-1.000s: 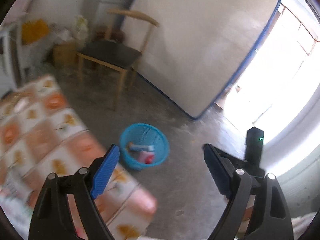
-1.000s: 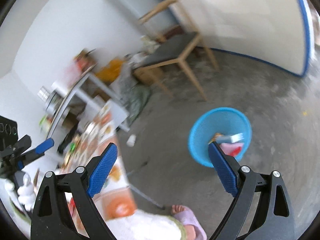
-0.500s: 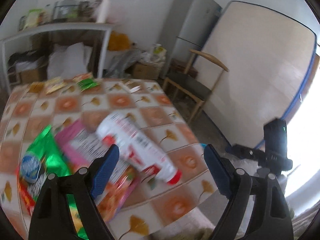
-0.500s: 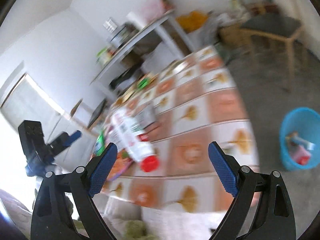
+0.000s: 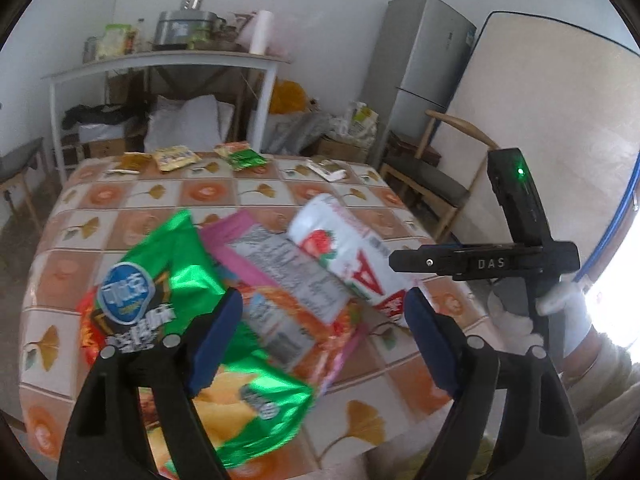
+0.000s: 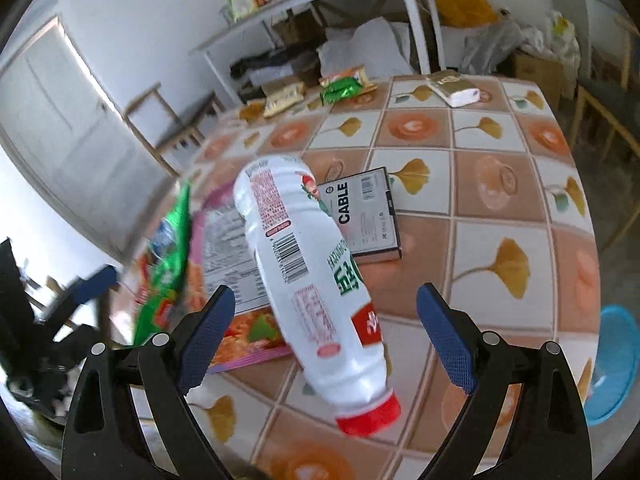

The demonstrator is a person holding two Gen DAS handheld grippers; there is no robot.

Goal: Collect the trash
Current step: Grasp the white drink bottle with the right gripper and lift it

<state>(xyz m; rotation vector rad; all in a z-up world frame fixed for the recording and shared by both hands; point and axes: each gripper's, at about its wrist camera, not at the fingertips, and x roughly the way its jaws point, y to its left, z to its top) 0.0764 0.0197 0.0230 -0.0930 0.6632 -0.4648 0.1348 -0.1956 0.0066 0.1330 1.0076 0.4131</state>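
A white bottle with a red cap (image 6: 304, 264) lies on the tile-patterned tablecloth (image 6: 500, 208), across a pink and orange wrapper (image 6: 228, 240). My right gripper (image 6: 324, 300) hovers open above it, the bottle's lower half showing between the fingers without contact. In the left wrist view my left gripper (image 5: 324, 300) hangs over the same wrapper (image 5: 280, 280) and a green chip bag (image 5: 160, 288). Its jaws are closing and the pads press on nothing. The bottle (image 5: 348, 256) lies just beyond its right finger.
A black cable box (image 6: 364, 216) lies behind the bottle. Small wrappers (image 5: 240, 156) and a white packet (image 6: 452, 88) sit at the table's far end. A blue basket (image 6: 616, 360) stands on the floor to the right. Behind the table are a chair (image 5: 432, 176), a fridge (image 5: 424, 60) and a cluttered side table (image 5: 160, 60).
Both views swung from the floor and the blue basket onto the tabletop. Both grippers now hang closer over the pile of trash than half a second ago.
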